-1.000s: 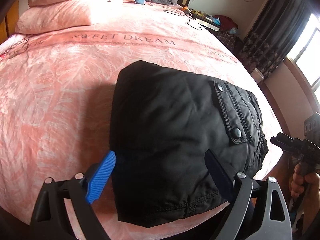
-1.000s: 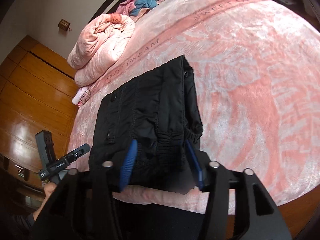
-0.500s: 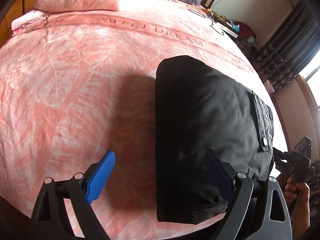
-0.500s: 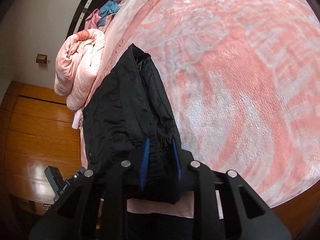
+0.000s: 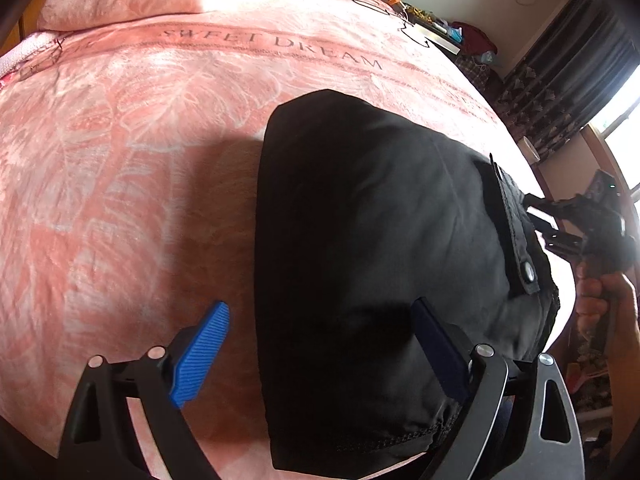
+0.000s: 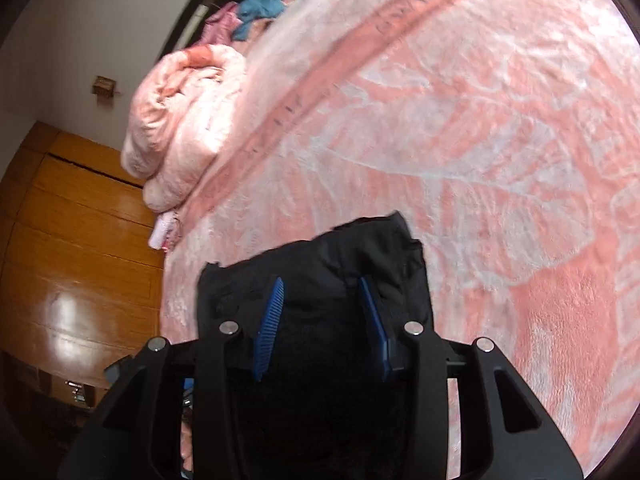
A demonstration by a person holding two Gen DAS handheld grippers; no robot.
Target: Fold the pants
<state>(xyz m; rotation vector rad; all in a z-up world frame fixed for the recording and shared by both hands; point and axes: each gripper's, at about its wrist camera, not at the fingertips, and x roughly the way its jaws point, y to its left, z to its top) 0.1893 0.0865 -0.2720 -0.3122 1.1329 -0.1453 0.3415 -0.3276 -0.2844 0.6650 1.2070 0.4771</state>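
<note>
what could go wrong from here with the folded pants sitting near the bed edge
The folded black pants lie close to the near edge of the pink bedspread, so a nudge could slide them off. The right gripper has fabric bunched between its fingers; pulling away could drag the fold open. The left gripper is open, one finger over the cloth, and could snag the hem.

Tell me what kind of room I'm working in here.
Most likely a bedroom: the folded black pants lie on a bed under a pink leaf-patterned blanket printed "SWEET DREAM", with a rolled pink quilt at its head and dark patterned curtains beside a window.
</note>
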